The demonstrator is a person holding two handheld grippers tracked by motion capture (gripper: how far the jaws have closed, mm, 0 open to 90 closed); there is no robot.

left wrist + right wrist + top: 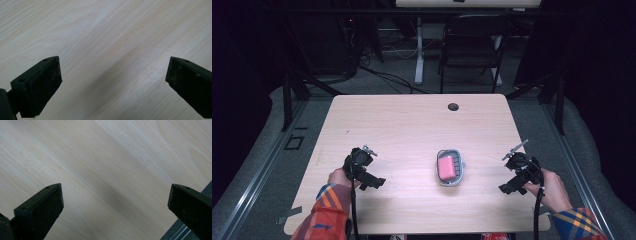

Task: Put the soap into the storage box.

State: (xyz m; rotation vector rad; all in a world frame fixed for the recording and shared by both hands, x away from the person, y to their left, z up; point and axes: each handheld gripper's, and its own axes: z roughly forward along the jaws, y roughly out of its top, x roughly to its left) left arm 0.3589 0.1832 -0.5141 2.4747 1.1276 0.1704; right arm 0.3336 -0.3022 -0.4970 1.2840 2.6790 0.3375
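Both claws hang idle over bare wood, so the work looks to be at its start, before any reach. The left claw (362,167) sits near the worktop's (412,125) front left, the right claw (518,172) near its front right edge. Between them, toward the front and a little right of centre, stands the dish (450,168) with the soap (446,167) lying in it, well apart from both claws.

In the left gripper view the left claw (113,75) has its jaws spread wide with nothing between them but wood. The right gripper view shows the right claw (115,197) spread the same way, over wood, with a strip of dark metal rail at the lower right corner beyond the worktop's edge.

The next move, as I judge it, calls for one claw to swing inward to the dish and come down either on the soap's long sides or on the dish's rim. The right claw seems slightly better placed.

The soap is a pink rounded block, smooth and likely slippery, so a centred grip would matter. The dish is a grey oval tray with a raised rim, probably plastic and light, so it may slide if nudged. The worktop is pale wood-grain laminate, matt, with a round cable hole (453,106) at the far edge. The jaw pads are black, flat and faintly scuffed.
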